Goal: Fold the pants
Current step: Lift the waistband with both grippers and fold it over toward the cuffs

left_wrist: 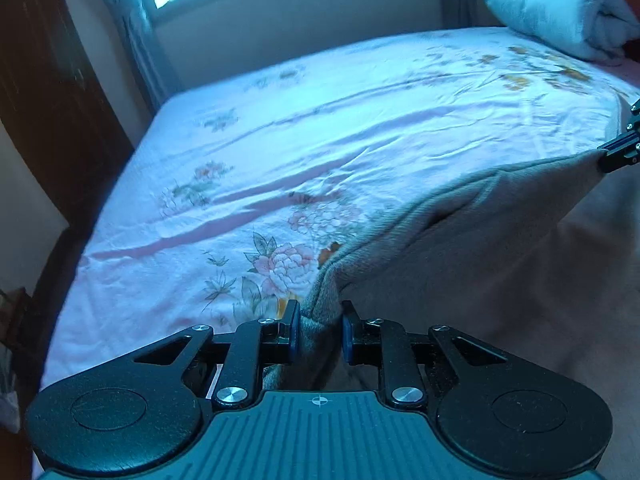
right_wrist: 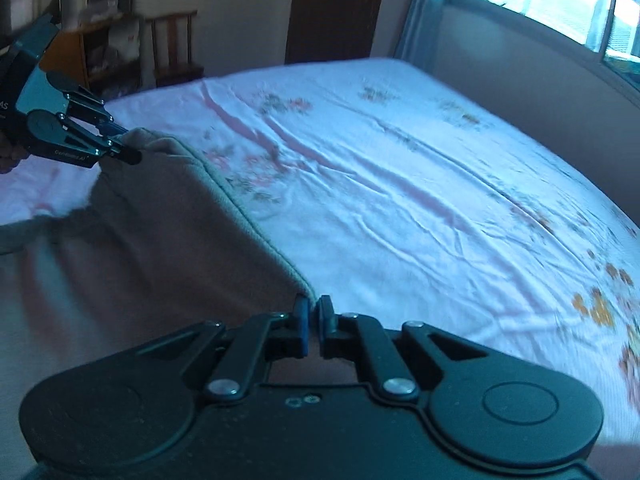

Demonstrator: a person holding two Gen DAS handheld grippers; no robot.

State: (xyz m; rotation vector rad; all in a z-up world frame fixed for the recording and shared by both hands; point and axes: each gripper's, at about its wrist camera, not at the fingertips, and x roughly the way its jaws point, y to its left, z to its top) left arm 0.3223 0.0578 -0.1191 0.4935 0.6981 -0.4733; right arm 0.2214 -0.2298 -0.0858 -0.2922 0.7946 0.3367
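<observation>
Both grippers pinch the ribbed waistband of the pants (left_wrist: 460, 248), one corner each: left gripper (left_wrist: 320, 328) clamped on a thick bunch, right gripper (right_wrist: 313, 322) pressed nearly together on a thin edge. Pants hang taut between them above the floral bedsheet (left_wrist: 280, 128). Fabric looks soft, fleecy, limp; likely sags and drapes, so grip at hems and corners.

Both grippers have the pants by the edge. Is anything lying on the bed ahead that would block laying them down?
Nothing visible does. The left gripper and right gripper hold the pants over bare floral sheet. The rolled blanket sits at the far corner, apart.
</observation>
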